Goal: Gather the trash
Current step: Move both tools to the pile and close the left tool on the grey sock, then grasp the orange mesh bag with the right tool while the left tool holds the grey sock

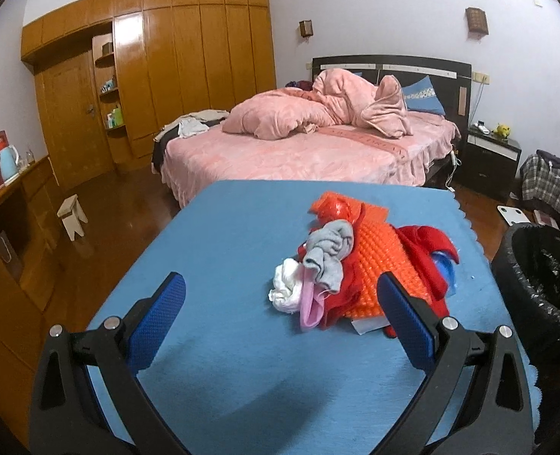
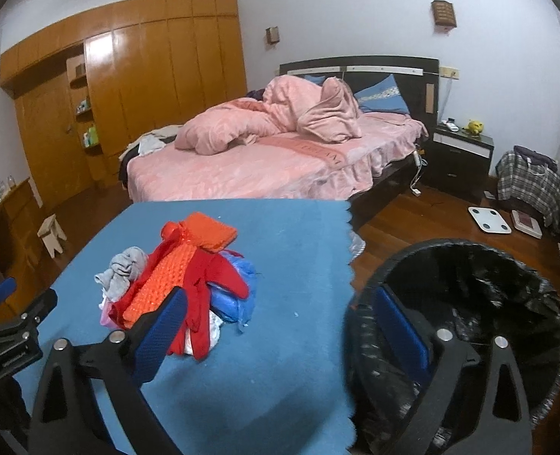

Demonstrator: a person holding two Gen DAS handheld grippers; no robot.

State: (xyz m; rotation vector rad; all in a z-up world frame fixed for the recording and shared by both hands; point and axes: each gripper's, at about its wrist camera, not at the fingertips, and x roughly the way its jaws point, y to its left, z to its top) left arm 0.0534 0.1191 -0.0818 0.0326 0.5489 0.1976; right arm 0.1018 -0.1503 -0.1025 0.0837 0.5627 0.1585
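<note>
A pile of trash (image 1: 359, 269) lies on the blue table cloth (image 1: 223, 235): orange bubble wrap (image 1: 378, 265), red fabric, a grey sock (image 1: 327, 254), white tissue (image 1: 285, 292) and blue plastic. My left gripper (image 1: 280, 303) is open and empty, just short of the pile's near edge. In the right wrist view the pile (image 2: 181, 280) sits left of centre. My right gripper (image 2: 280, 311) is open and empty at the table's right edge, its right finger over the black-lined trash bin (image 2: 500, 292). The left gripper shows at the far left (image 2: 7, 322).
The bin stands on the floor right of the table (image 1: 545, 273). A pink bed (image 1: 299, 144) lies beyond the table. A small stool (image 1: 72, 216), a wooden wardrobe (image 1: 166, 68), a nightstand (image 2: 458, 159) and a white scale (image 2: 488, 220) are around.
</note>
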